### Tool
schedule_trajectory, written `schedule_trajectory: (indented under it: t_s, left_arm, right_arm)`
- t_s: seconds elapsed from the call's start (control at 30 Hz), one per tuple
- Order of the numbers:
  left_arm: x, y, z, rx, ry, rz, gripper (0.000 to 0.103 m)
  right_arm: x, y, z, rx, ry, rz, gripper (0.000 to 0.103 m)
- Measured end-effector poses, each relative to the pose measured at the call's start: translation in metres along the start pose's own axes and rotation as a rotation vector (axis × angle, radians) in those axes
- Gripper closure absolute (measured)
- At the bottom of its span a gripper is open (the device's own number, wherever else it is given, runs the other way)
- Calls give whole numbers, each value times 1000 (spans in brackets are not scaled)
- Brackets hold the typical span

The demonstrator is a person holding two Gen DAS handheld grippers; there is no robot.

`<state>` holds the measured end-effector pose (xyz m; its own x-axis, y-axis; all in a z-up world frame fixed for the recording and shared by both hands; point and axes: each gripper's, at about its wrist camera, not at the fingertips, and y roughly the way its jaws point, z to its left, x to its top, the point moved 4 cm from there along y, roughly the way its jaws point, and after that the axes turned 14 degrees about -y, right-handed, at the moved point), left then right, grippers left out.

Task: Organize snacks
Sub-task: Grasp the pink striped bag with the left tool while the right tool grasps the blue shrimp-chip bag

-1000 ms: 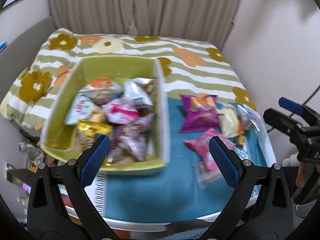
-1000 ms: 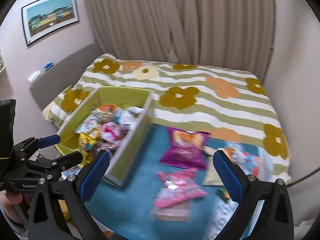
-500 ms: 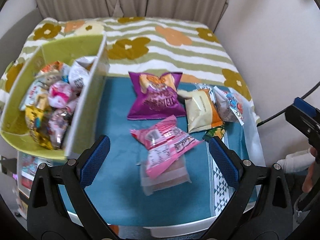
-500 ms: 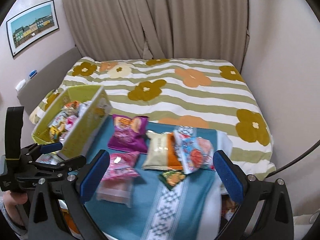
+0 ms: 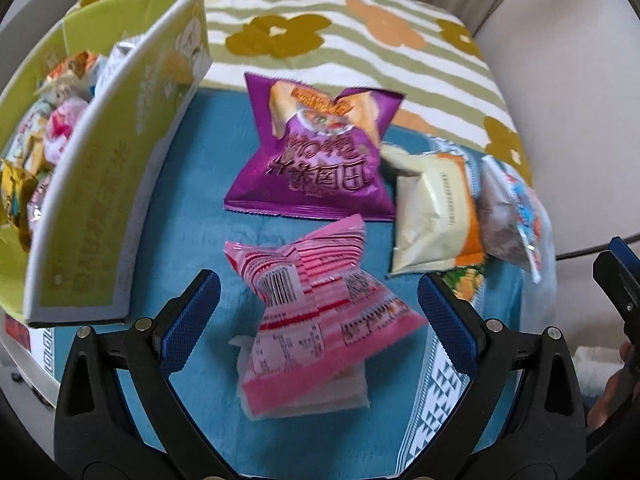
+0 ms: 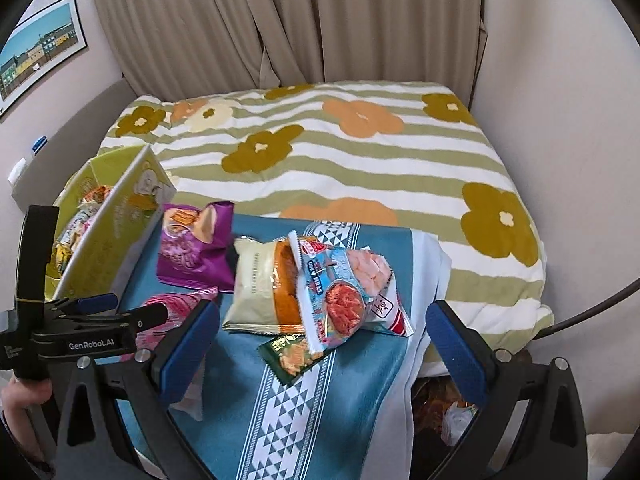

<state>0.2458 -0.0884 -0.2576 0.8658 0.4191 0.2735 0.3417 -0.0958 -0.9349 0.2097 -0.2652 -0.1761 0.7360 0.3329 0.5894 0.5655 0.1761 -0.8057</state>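
Note:
A green box [image 5: 100, 184] [image 6: 108, 240] holding several snack packets stands at the left on a blue cloth [image 5: 192, 208] [image 6: 360, 392]. Loose on the cloth lie a pink packet [image 5: 316, 308] [image 6: 172, 308], a purple bag [image 5: 320, 160] [image 6: 192, 252], a cream-and-orange bag [image 5: 432, 216] [image 6: 260, 284], a light blue bag [image 5: 516, 220] [image 6: 344, 284] and a small green packet [image 6: 292, 356]. My left gripper [image 5: 318, 320] is open and empty, its fingers either side of the pink packet. My right gripper [image 6: 320, 348] is open and empty, just before the blue bag.
The cloth covers a small table standing against a bed with a striped flower blanket [image 6: 340, 152]. A clear wrapper [image 5: 304, 396] lies under the pink packet. Walls close in on the right; curtains [image 6: 280, 20] hang behind the bed.
Both grippers have swung right, away from the box, and come lower and closer to the loose packets. The left one now frames the pink packet. Both stay open.

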Motion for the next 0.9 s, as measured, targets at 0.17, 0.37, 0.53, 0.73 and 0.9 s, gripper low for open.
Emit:
schedule_trajectory:
  t_s: [0.17, 0.37, 0.53, 0.73, 0.9]
  left_arm:
    - [4, 26, 9, 43, -29, 51, 4]
    - [2, 45, 14, 6, -80, 118, 4]
    - [-1, 55, 18, -21, -90, 161, 4]
    - [1, 62, 17, -31, -78, 187, 18]
    - [6, 63, 16, -41, -63, 189, 26]
  right_arm:
    - [3, 27, -7, 7, 14, 36, 0]
    - [7, 55, -13, 4, 11, 82, 0]
    - [8, 77, -19, 2, -3, 123, 0]
    - [10, 100, -20, 2, -44, 175, 0]
    - [10, 113, -21, 3, -69, 204, 0]
